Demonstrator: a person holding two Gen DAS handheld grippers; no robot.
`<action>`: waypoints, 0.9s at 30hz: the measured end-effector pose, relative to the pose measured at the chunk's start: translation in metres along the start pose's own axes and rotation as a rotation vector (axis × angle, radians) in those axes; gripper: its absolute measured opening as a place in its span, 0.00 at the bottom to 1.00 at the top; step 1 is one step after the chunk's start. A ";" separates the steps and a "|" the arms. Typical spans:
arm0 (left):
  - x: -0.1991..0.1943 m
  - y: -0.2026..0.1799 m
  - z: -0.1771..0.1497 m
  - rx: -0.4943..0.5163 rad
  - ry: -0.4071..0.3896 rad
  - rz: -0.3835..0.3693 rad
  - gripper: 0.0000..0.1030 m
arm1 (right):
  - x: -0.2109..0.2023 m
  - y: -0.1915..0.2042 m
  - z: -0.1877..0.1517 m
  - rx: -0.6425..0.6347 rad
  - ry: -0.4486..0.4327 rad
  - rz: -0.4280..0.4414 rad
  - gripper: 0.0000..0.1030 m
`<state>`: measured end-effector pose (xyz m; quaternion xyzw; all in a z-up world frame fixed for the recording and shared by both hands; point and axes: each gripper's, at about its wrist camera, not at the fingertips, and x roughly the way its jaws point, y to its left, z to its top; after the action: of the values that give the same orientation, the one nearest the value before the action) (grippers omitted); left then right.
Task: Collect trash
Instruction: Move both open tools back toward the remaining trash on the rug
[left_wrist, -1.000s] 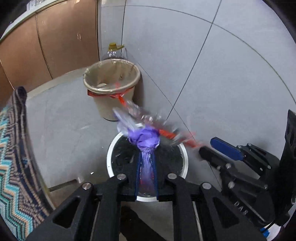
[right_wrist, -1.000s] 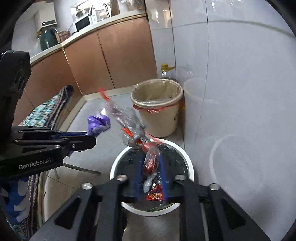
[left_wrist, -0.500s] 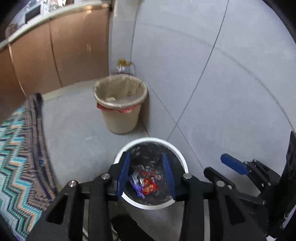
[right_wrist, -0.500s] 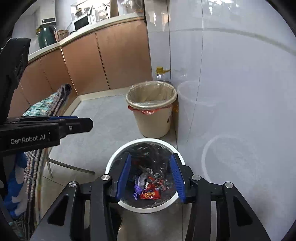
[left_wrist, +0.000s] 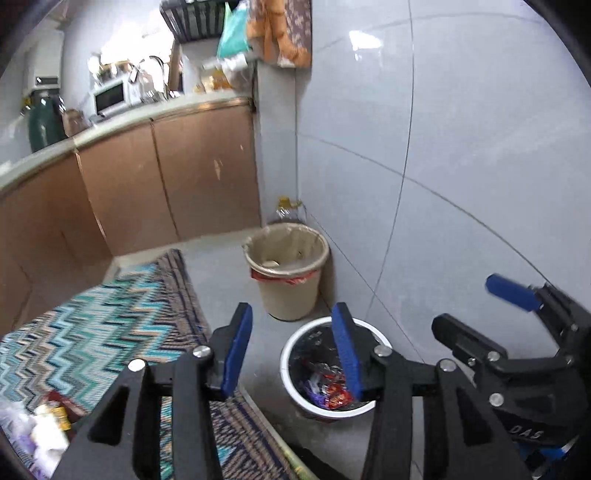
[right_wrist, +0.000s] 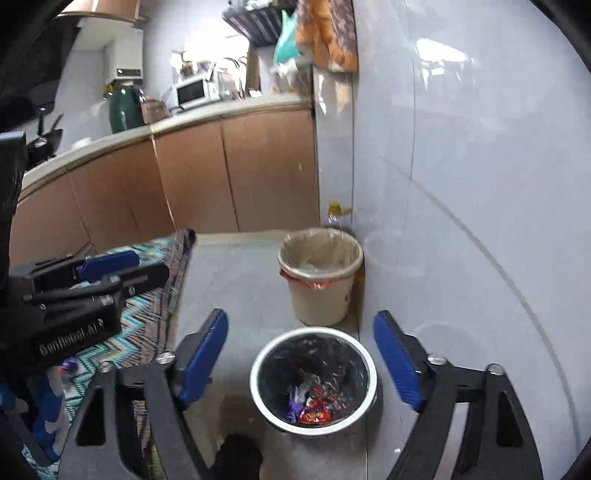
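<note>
— Hovering over white-rimmed bin (right_wrist: 313, 384), both claws. Left gripper (left_wrist: 291, 349) spreading wider, nothing btwn pads. Right gripper (right_wrist: 301, 363) same, widening, empty.
— Trash?
— Wrappers (right_wrist: 314, 404), red & purple, lying at bottom of black liner, near the tiled wall (right_wrist: 480, 221) on the right. Beige bin (right_wrist: 320, 275) farther back, by wall corner. Zigzag cloth (left_wrist: 92, 332) off left.

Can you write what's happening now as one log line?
left gripper: opening, empty | right gripper: opening, empty | wrappers: in white bin
</note>
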<state>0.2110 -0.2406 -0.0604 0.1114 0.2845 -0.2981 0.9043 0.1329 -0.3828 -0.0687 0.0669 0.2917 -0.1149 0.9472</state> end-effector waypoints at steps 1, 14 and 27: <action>-0.012 0.002 -0.002 0.000 -0.017 0.014 0.44 | -0.009 0.005 0.003 -0.007 -0.016 0.000 0.89; -0.124 0.033 -0.029 -0.025 -0.172 0.140 0.57 | -0.090 0.060 0.011 -0.086 -0.121 -0.003 0.97; -0.193 0.057 -0.056 -0.065 -0.254 0.220 0.59 | -0.153 0.099 0.007 -0.158 -0.226 0.038 1.00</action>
<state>0.0924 -0.0822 0.0079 0.0738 0.1637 -0.1995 0.9633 0.0398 -0.2613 0.0300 -0.0159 0.1900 -0.0805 0.9784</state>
